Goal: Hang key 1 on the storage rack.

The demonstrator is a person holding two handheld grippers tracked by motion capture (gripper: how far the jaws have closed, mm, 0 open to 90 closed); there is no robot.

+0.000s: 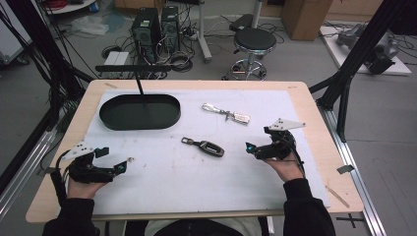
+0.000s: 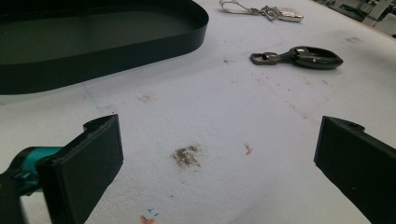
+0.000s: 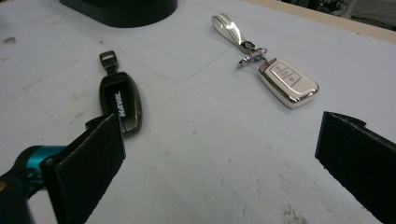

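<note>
- High view: black key fob (image 1: 206, 146) lies mid-tabletop, glossy dark shell with a metal loop, "HAVAL" lettered.
- Right gripper (image 1: 253, 148), jaws apart, sits just beside it.
- Left gripper (image 1: 123, 166), jaws wide, near the left edge.
- Silver key fob (image 1: 235, 116) and black oval tray (image 1: 140, 112) lie farther back.

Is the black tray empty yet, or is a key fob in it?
Empty: the black tray holds nothing; both key fobs lie outside it.
</note>
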